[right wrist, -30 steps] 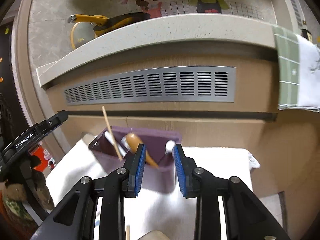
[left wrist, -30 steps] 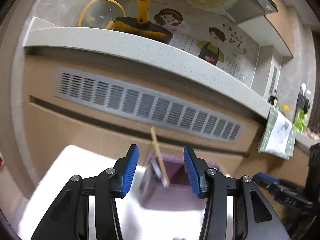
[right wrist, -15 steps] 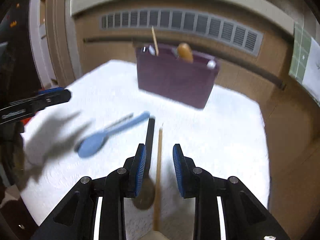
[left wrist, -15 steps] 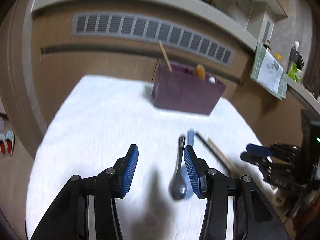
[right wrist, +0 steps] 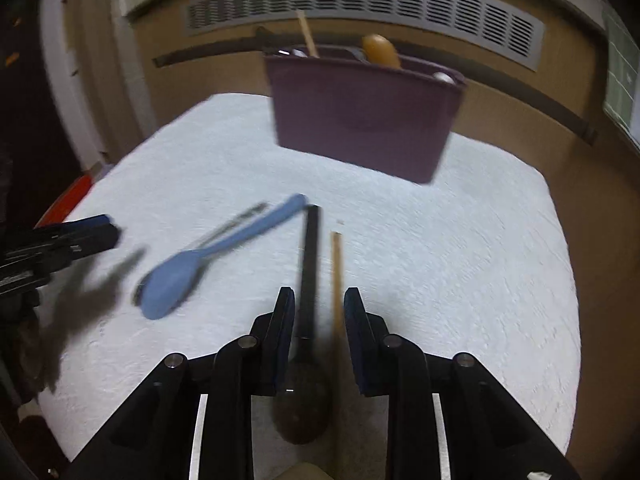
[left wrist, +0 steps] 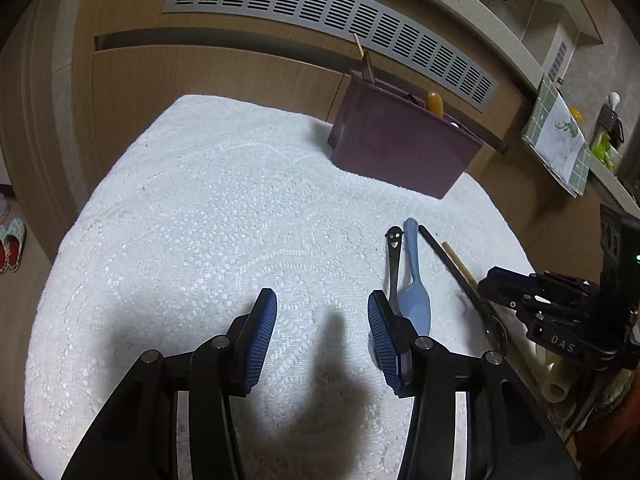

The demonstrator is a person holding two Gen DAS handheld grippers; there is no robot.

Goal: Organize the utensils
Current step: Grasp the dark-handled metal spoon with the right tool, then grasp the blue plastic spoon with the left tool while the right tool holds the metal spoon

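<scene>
A purple utensil holder stands at the far side of the white cloth, with a chopstick and an orange-handled utensil sticking out of it. On the cloth lie a metal spoon, a blue spoon, a black spoon and a wooden chopstick. My left gripper hangs open over bare cloth just left of the metal spoon. My right gripper is closing, its jaws astride the black spoon's handle and the chopstick, pads not touching either.
A white lace cloth covers the small table. Behind it is a wooden cabinet front with a grey vent grille. A green-checked towel hangs at the right. Slippers lie on the floor at the left.
Both grippers tilted down from the cabinet front and sank toward the cloth. The loose utensils came into view, and the right jaws narrowed around the black spoon and chopstick.
</scene>
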